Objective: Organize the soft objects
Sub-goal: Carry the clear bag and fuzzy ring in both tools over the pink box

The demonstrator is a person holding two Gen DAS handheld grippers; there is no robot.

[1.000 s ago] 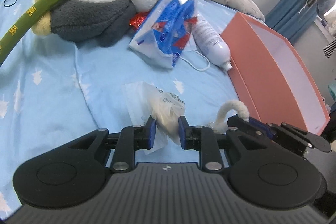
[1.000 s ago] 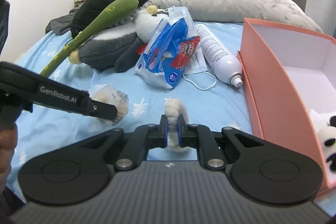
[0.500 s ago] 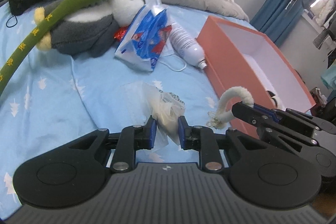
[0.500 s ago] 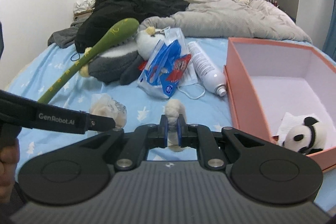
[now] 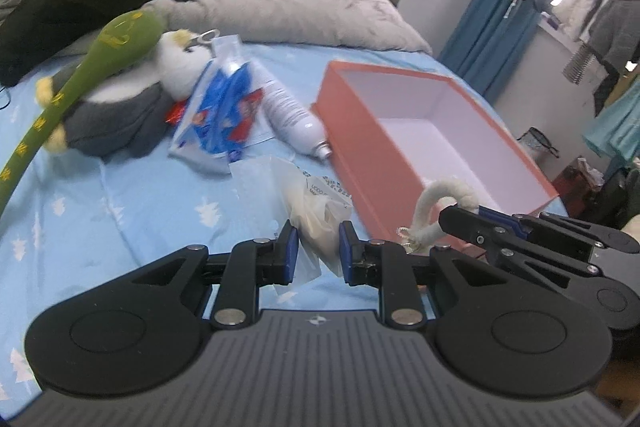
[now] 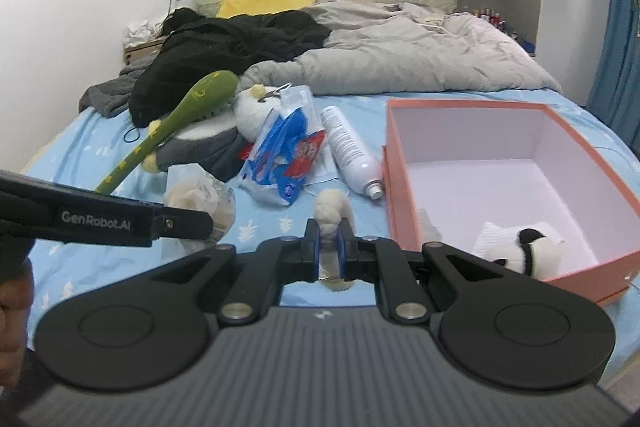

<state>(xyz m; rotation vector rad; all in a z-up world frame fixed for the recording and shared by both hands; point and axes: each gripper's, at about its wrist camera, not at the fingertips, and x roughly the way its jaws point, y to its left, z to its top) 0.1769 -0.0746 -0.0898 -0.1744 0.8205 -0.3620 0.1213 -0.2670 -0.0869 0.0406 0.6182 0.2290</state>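
My left gripper (image 5: 318, 249) is shut on a clear plastic bag with a cream soft thing inside (image 5: 316, 207), held above the blue sheet. The right wrist view shows that bag (image 6: 198, 193) at the left. A white fluffy loop toy (image 6: 330, 213) sits pinched in my shut right gripper (image 6: 327, 241), and it also shows in the left wrist view as the loop (image 5: 444, 193) in front of the pink box (image 5: 360, 155). The pink box (image 6: 396, 187) stands open to the right, with a small panda plush (image 6: 520, 255) in its near corner.
On the bed lie a long green plush (image 5: 120, 39), a grey-and-white plush bird (image 5: 120, 115), a blue-and-white packet bag (image 5: 224, 111) and a white spray bottle (image 5: 292, 115). A grey duvet (image 6: 400, 55) and black clothes (image 6: 224, 43) are heaped behind them.
Both grippers have risen off the sheet with their loads and moved toward the pink box. More of the box's inside and the panda now show.
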